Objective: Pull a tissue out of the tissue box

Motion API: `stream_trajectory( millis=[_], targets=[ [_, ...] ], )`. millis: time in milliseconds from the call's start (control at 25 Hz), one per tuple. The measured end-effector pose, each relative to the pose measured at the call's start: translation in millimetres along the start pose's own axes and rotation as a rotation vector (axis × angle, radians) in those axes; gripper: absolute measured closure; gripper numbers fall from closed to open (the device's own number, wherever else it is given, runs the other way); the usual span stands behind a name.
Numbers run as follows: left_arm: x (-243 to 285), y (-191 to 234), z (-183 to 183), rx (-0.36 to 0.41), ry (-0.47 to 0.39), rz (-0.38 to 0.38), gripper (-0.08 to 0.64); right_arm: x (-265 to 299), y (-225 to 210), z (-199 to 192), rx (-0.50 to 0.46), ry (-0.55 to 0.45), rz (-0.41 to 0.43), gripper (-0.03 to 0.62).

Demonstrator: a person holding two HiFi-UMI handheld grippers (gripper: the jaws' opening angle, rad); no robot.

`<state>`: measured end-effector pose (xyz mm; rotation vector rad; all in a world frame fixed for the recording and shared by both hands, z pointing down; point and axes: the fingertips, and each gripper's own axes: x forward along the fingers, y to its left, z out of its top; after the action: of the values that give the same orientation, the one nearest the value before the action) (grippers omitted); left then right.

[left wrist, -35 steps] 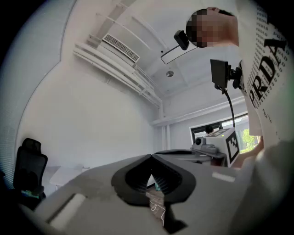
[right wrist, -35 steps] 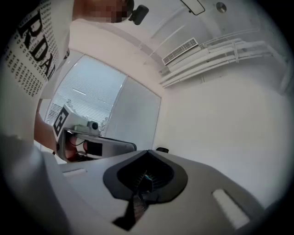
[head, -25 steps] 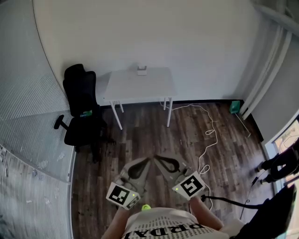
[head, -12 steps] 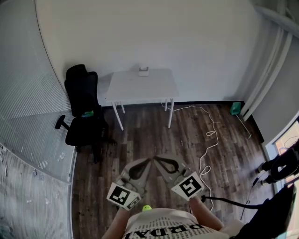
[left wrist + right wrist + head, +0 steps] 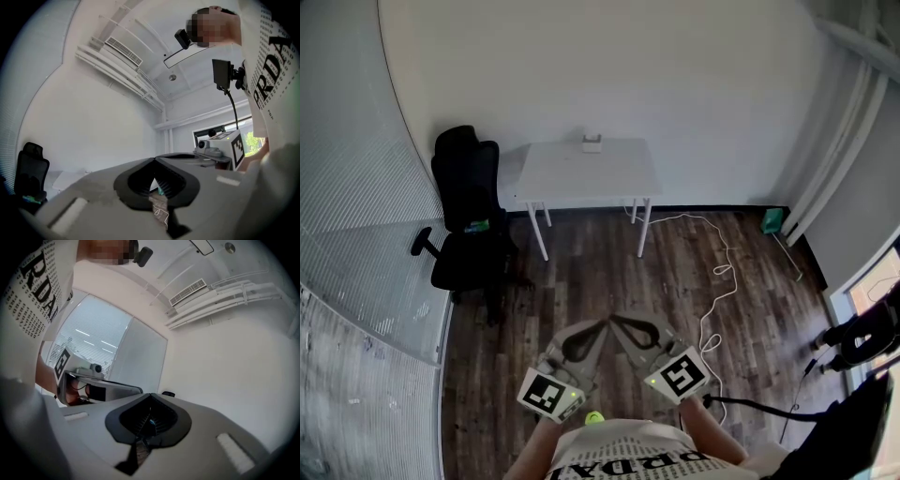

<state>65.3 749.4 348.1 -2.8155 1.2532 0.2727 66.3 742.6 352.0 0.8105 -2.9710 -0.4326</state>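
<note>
The person's shirt (image 5: 272, 70) bore large black letters, "RDA" legible, over print too small to read. At six o'clock in the head view, the left gripper (image 5: 153, 160) and right gripper (image 5: 150, 395) were both clenched tip to tip, holding nothing. The tissue box (image 5: 592, 142) sat at twelve o'clock on the white table (image 5: 581, 178), well apart from them.

Ahead of you: plain white wall (image 5: 609, 66), dark wood-plank floor (image 5: 581, 281) below it. A white tabletop (image 5: 581, 178) on thin legs stands against that wall, with a black office chair (image 5: 467, 211) just beside it on your left. A ribbed translucent partition (image 5: 347, 187) curves along your left side. A white cable (image 5: 719, 272) snakes over the floor to your right, and a small green object (image 5: 772, 220) sits at the wall's foot. Overhead, a long ceiling vent (image 5: 123, 50). Light even.
</note>
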Motion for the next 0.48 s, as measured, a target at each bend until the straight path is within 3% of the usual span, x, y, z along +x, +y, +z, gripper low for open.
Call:
stream_trajectory(
  millis=[480],
  targets=[
    [-35.5,22.5,3.3,0.003,-0.002,-0.022,0.555,30.6,28.9,-1.2,0.010,0.011,-0.022,0.583]
  ],
)
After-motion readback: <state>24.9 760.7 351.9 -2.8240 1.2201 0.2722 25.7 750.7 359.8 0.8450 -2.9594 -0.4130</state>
